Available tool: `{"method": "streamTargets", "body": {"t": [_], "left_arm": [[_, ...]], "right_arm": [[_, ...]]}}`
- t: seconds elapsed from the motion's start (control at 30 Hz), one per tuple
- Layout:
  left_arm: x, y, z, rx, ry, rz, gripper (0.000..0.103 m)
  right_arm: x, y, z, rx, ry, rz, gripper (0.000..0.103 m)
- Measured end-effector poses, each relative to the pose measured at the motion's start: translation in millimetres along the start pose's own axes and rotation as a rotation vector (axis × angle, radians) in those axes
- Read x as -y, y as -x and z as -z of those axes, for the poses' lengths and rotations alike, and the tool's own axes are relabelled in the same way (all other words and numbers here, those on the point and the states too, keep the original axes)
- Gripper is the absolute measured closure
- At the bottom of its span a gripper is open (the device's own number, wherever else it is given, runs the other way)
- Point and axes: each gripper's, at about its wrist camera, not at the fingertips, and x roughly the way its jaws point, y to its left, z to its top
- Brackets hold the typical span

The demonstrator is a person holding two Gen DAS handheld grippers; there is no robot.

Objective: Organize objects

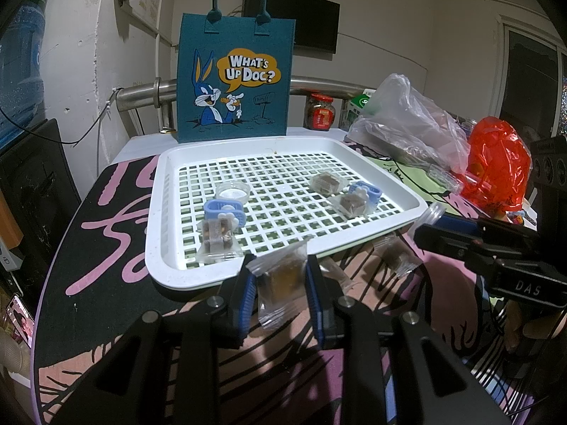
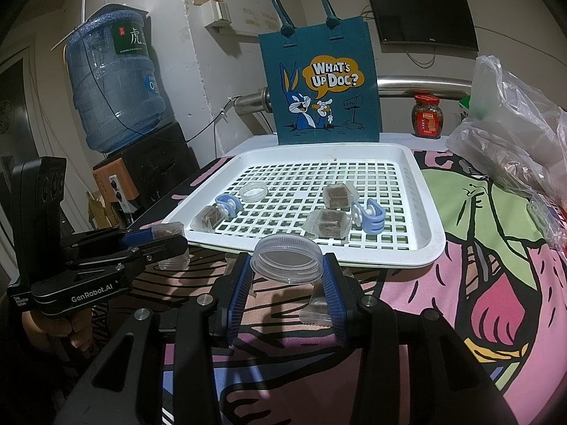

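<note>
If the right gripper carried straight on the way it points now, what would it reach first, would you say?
Probably the near rim of the white lattice plastic tray, just ahead of the right gripper and its clear plastic lid; depth is uncertain.

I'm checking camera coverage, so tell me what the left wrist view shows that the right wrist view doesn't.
Only the left wrist view shows the red plastic bag and the phone at the left edge. Only the right wrist view shows the water jug and the wooden speaker. Both show the white tray, the blue tote bag, the left gripper shut on a wrapped snack, and the right gripper shut on a clear lid.
</note>
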Motion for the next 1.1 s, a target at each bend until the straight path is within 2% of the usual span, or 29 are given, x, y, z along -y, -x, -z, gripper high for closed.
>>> {"method": "streamTargets", "body": {"t": [0.47,0.6,0.73,0.87,1.0,1.1], "left_arm": [[-3.1,-2.4,2.1,-0.010,0.028,0.005,0.077],[-10.6,-1.8,-3.2,-0.055,0.073,0.048,0.077],[-26.1,11.9,-32.9,0.003,0.066,0.023,0.077],[-50.2,3.8,-67.4,0.037,0.070,-0.019,0.077],[-67.4,-23.8,-85.5,0.007,0.092,-0.041,0.077],[-72.3,-50.7,-86.2,-0.045,0.101,-0.061,0.077]], "right_arm": [[-3.4,-2.8,-1.2,-0.012,-0.014,-0.007,0.063],[-0.1,-1.5,-5.1,-0.030,-0.022,-0.001,0.063],[4.5,17.3,-30.9,0.025,-0.016,-0.024,0.063],[15.1,17.4,-73.4,0.060,-0.001,-0.031,0.063],[34.0,-12.2,-100.6,0.018,-0.041,-0.041,0.063],[47.5,-45.4,-109.5,-0.049,-0.054,-0.006,0.063]]}}
